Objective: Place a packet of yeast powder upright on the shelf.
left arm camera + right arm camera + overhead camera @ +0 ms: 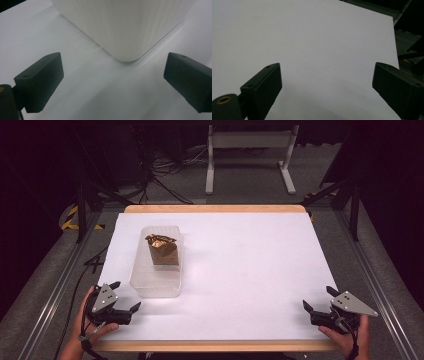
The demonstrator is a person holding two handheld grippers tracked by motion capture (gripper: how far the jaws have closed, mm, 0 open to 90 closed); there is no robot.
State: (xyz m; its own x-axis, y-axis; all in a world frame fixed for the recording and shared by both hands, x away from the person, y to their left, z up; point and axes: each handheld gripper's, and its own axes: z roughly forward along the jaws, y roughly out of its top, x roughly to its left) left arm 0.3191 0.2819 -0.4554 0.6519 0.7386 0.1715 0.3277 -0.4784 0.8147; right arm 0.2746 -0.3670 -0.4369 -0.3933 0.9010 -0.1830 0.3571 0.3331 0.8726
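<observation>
While both grippers' fingers (40, 82) gape released, the clear container (159, 270) sits just beyond the left gripper (126, 296).

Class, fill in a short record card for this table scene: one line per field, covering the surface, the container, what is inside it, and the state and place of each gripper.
Surface: white table top with a wooden edge
Container: clear plastic box, lidless as far as can be seen, on the left half of the table
Contents: brown crumpled paper bag, standing inside the box
Left gripper: open, near the box's front corner, not touching it
Right gripper: open, at the table's near right corner, over bare surface
Held items: none
</observation>
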